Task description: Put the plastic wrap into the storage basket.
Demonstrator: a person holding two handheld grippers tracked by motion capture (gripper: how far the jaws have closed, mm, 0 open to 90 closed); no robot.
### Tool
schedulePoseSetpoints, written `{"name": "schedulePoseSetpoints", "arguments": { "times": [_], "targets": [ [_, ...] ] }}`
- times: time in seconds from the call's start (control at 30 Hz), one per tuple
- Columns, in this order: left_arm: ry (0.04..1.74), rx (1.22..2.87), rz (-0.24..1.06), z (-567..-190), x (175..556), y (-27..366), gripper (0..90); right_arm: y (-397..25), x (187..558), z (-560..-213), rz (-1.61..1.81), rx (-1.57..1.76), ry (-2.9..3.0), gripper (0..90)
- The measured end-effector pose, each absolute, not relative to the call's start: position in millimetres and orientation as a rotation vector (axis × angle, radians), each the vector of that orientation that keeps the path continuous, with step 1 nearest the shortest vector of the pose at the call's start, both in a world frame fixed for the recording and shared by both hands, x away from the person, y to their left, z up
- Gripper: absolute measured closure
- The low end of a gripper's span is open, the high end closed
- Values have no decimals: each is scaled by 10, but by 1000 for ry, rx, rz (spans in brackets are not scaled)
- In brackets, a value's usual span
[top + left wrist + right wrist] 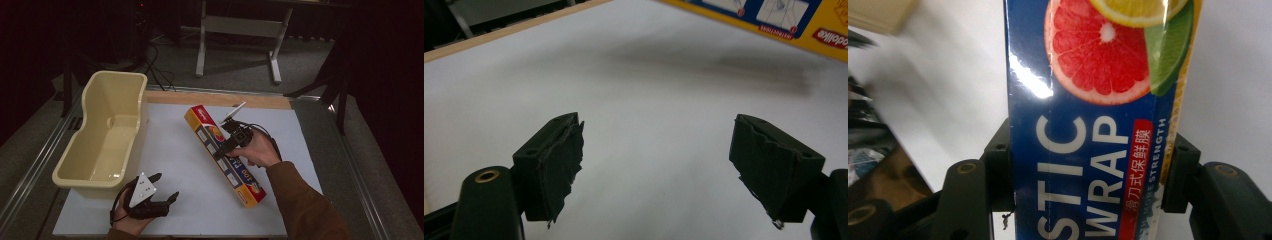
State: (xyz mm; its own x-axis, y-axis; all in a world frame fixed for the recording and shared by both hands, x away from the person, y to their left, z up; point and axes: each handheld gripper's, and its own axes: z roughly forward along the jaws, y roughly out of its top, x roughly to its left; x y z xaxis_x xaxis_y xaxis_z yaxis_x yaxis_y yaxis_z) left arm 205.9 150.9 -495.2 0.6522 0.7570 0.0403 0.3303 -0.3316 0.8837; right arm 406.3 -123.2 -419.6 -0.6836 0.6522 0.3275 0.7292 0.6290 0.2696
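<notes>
So the plastic wrap box (225, 156) is lying flat on the white bench (175, 165), angled from far-left to near-right, a bit right of the middle. It's being pinched across its width by the right gripper (231, 142), whose jaws are pressed against the two long edges, as seen up close in the right gripper view (1088, 165). The box is probably pretty light for its length, stiff cardboard with a glossy printed face, so it could be squashed if squeezed too hard and might slip on that shiny surface. A hold nearer the middle would likely be steadier, since a grip off toward one end lets the long end sag or swing. The left gripper (162, 192) is parked at the near edge of the bench with its jaws spread wide and nothing between them. The cream tub (87, 167) sits at the left and looks empty inside.
</notes>
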Motion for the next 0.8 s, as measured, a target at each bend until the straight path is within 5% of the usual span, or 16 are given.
{"name": "schedulePoseSetpoints", "arguments": {
  "times": [0.8],
  "targets": [
    [849,1916,588,-4942,2054,1522,211,-810,3942,-3563,-938,-1104,-2558,417]
  ]
}}
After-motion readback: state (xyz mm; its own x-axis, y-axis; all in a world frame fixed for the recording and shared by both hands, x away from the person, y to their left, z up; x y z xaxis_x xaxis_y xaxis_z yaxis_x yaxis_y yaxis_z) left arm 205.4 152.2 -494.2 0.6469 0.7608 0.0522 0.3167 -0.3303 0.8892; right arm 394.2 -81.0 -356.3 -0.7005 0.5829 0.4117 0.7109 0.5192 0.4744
